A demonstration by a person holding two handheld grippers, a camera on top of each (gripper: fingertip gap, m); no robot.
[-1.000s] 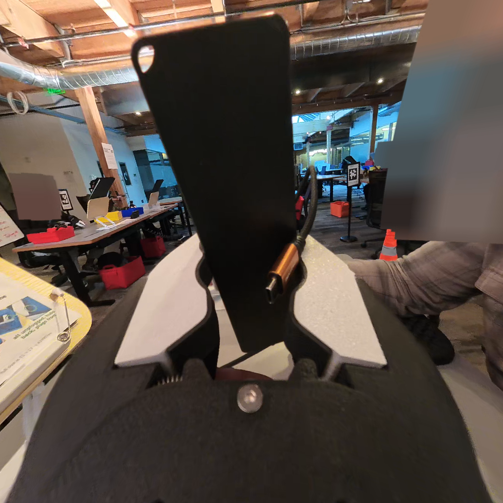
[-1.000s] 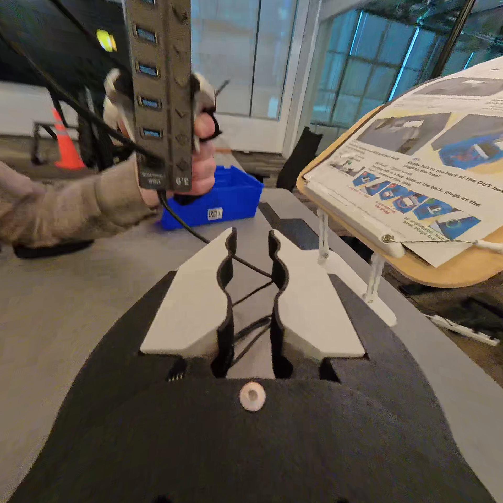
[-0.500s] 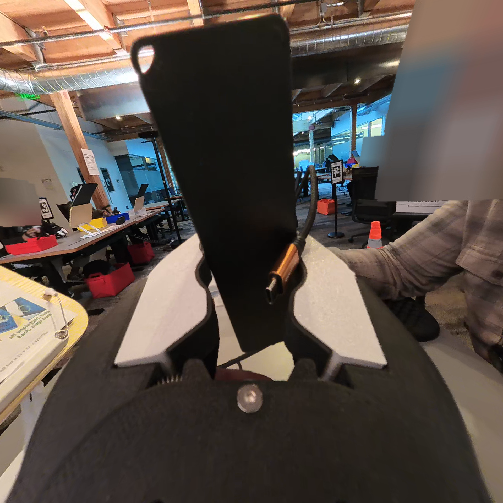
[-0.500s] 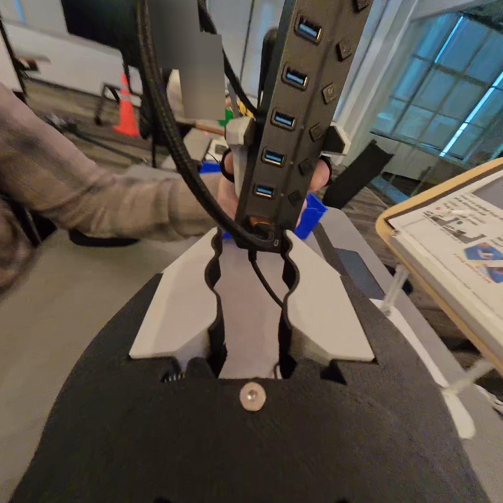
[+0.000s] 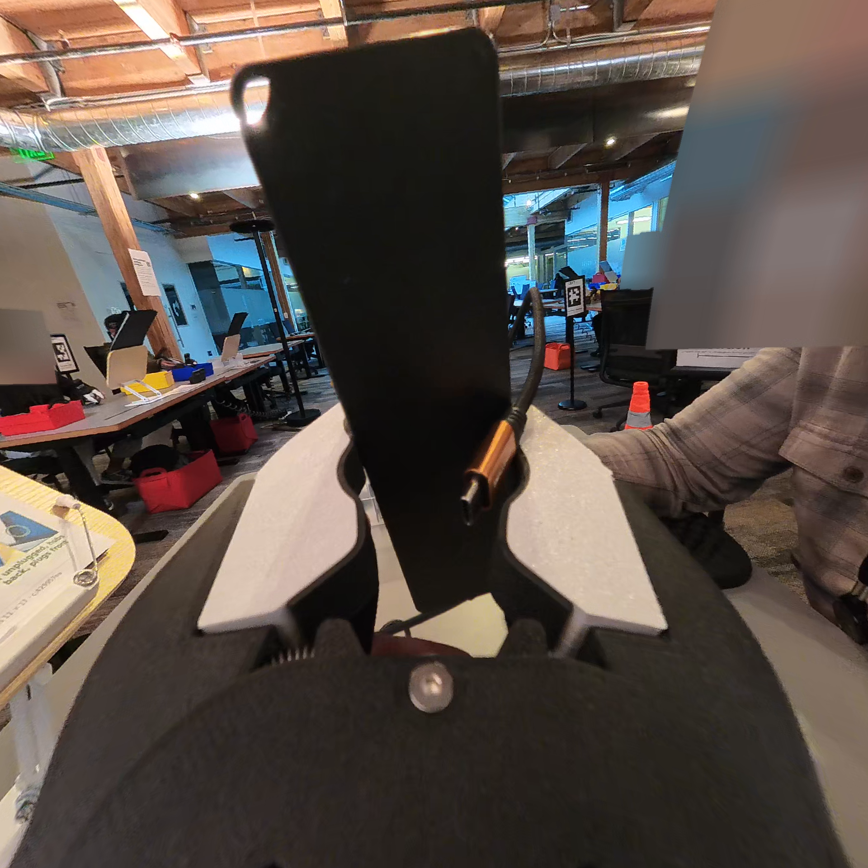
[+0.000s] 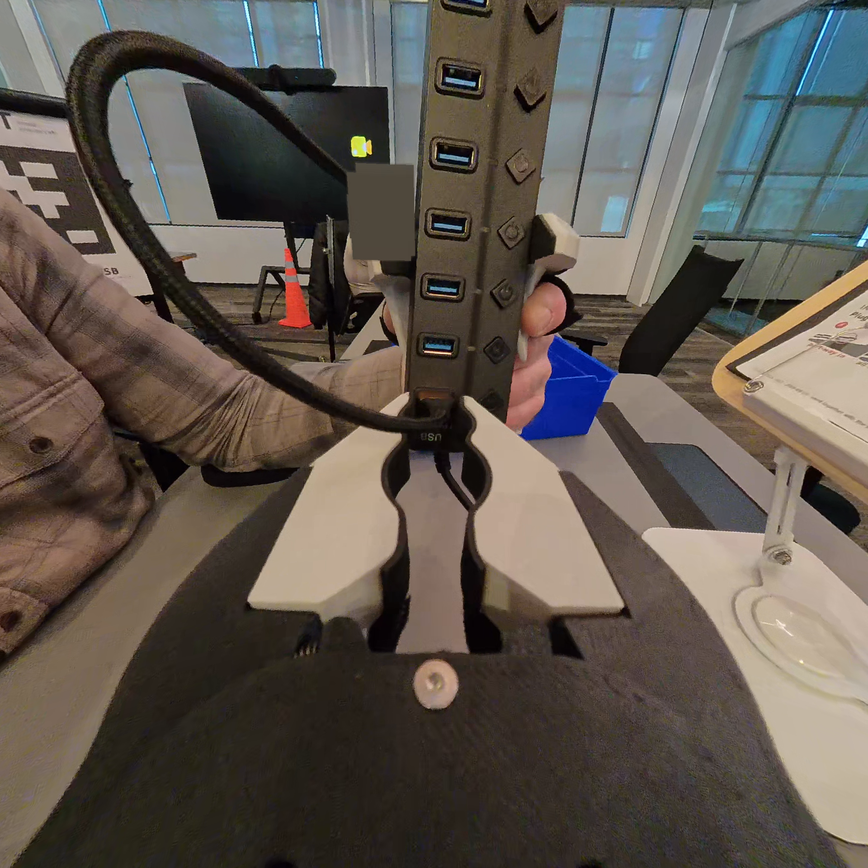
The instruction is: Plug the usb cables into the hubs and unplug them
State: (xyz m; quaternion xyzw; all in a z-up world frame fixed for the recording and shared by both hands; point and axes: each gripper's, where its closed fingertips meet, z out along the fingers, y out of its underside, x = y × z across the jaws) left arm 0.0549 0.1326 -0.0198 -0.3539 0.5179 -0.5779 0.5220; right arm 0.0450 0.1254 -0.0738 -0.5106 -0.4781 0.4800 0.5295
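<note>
A long black USB hub (image 6: 474, 188) with several blue ports is held upright. In the left wrist view I see its plain back (image 5: 390, 282). My left gripper (image 5: 434, 418) is shut on the hub's lower part; it also shows behind the hub in the right wrist view (image 6: 549, 244). A braided black cable (image 6: 141, 225) loops from the left down to a copper plug (image 6: 432, 397) in the hub's lowest port. My right gripper (image 6: 434, 408) is shut on that plug. The cable's free copper connector (image 5: 486, 467) hangs beside the hub. The hub's own thin lead (image 6: 453, 484) drops between my right fingers.
A blue bin (image 6: 570, 399) sits on the grey table (image 6: 117, 587) behind the hub. An instruction board on a white stand (image 6: 794, 375) is at the right, and at the left in the left wrist view (image 5: 51, 563). A person's plaid sleeve (image 6: 70, 375) is at the left. Some 6 cm of space lies between my two pairs of fingers.
My right gripper has come up to the hub's lower end and its fingers have narrowed onto the plug. The left gripper has kept its hold on the hub.
</note>
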